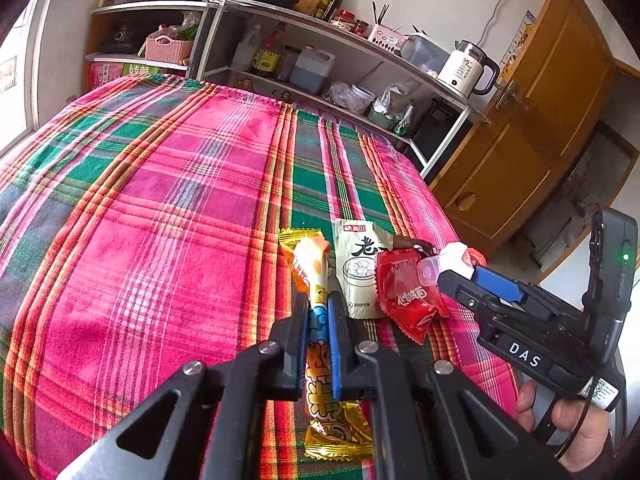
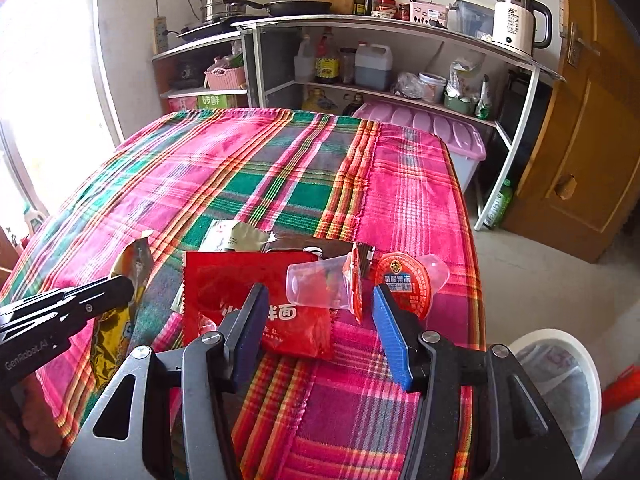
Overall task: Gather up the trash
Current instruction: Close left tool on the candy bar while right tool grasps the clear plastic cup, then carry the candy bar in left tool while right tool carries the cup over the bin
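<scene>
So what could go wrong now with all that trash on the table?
The left gripper pinches the long yellow snack wrapper by its middle, so it might slip out. The open right gripper could nudge the tipped-over jelly cups off the table edge, missing the bin.

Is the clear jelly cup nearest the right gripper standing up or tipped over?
Tipped over. The clear jelly cup lies on its side on the tablecloth, its peeled red lid facing sideways.
</scene>
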The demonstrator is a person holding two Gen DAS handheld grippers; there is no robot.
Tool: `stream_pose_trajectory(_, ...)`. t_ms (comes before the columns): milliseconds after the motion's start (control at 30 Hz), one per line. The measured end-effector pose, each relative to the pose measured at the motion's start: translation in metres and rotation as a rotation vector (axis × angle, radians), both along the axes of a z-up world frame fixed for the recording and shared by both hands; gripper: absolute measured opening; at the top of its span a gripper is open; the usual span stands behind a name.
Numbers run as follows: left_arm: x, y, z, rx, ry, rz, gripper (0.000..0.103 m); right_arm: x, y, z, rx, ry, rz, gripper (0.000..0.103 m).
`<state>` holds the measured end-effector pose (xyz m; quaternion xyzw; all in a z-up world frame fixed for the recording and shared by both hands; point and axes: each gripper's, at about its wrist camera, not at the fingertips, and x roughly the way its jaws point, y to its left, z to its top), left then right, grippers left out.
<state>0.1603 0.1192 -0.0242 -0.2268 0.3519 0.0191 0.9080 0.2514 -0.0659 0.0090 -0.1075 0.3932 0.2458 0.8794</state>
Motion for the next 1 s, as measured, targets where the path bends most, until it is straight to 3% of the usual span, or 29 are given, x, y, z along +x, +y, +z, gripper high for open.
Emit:
stream_pose_trajectory(333, 0.001, 0.005, -0.003, -0.016, 0.003, -0.012, 0.009, 0.018, 0.004, -0.012, -0.030, 0.049, -0.045, 0.054)
stream_pose_trajectory(400, 0.002, 0.005, -0.004, -0.016, 0.003, -0.016, 0.009, 0.020, 0.002, -0.012, -0.027, 0.051, -0.052, 0.044)
stream_pose_trajectory(500, 0.003, 0.004, -0.003, -0.014, 0.003, -0.019, 0.009, 0.019, 0.002, -0.011, -0.018, 0.051, -0.051, 0.044)
stream_pose_trajectory(1000, -0.017, -0.016, 0.023, 0.026, -0.060, -0.054, 0.009, -0.033, -0.029, 0.027, 0.121, 0.007, -0.053, 0.043)
